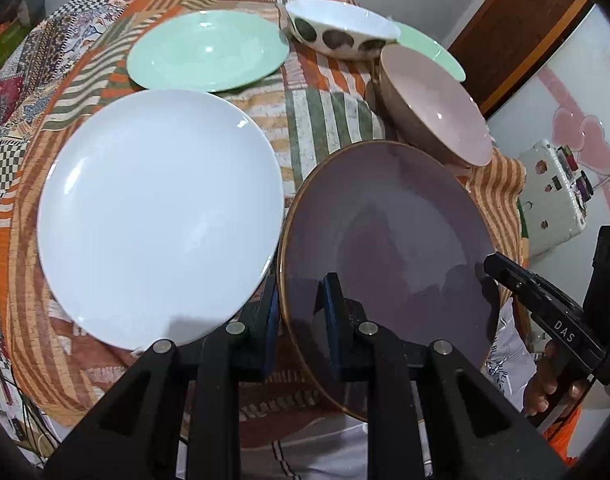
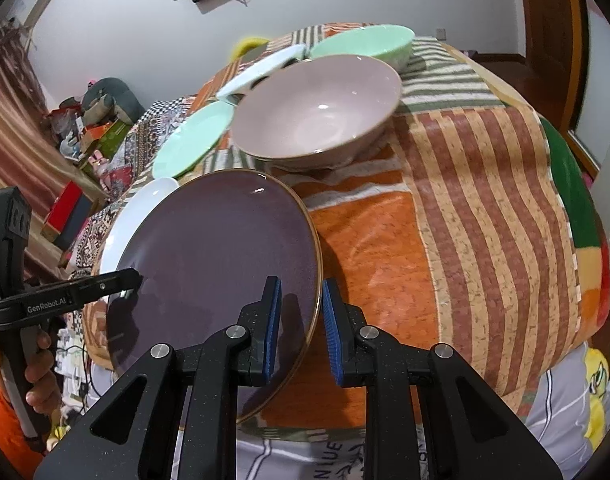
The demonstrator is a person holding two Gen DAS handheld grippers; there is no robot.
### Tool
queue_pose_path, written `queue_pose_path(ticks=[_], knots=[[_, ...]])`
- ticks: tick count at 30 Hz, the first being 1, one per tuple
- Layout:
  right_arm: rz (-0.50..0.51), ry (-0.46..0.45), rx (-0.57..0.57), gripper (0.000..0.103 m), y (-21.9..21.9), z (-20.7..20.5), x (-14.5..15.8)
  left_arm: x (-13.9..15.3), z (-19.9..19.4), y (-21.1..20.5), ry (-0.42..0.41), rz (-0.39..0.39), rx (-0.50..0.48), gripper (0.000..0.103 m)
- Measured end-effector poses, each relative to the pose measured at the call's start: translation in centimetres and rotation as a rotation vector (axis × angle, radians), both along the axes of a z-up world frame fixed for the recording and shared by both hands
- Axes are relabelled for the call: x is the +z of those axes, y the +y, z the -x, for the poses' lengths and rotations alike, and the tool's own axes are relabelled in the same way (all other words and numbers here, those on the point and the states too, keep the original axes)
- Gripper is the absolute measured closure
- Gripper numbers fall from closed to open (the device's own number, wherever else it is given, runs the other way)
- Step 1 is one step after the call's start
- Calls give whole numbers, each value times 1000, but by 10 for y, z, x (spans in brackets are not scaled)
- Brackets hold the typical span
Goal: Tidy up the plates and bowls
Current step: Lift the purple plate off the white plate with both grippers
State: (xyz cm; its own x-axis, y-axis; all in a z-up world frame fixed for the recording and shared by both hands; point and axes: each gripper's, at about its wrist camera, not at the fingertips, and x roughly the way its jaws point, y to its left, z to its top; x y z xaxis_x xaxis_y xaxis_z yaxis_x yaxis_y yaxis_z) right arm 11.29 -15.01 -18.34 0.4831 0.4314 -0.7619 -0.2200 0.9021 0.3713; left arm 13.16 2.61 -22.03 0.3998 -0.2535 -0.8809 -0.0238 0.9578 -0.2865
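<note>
Both claws are working the purple plate (image 1: 389,240), tilted at the table's (image 2: 457,184) near edge beside the white plate (image 1: 157,216). Left gripper (image 1: 301,312) is pinching its rim; right gripper (image 2: 301,320) is straddling the opposite rim, jaws spread. Next, probably: close right, lift level, stack onto white.

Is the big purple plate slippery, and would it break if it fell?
Probably slippery: the purple plate looks glazed and shiny, with light glinting near its rim. It looks like stiff ceramic, so it likely won't bend and might chip or break if dropped. Both the left gripper and right gripper straddle its thin rim.
</note>
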Motion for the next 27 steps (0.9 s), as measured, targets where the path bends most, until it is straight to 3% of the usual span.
queue_pose_path(ticks=[12,24,27], knots=[[2,38,-42,83,-23,-6,-8,-18,-24,-16,36,5,-20,83],[36,31,-31,81,-21,-11,-7,-22,-27,-13,24,3,-11,83],[38,33,-28,81,-19,-11,-7,-18,-21,-14,2,-26,-6,83]])
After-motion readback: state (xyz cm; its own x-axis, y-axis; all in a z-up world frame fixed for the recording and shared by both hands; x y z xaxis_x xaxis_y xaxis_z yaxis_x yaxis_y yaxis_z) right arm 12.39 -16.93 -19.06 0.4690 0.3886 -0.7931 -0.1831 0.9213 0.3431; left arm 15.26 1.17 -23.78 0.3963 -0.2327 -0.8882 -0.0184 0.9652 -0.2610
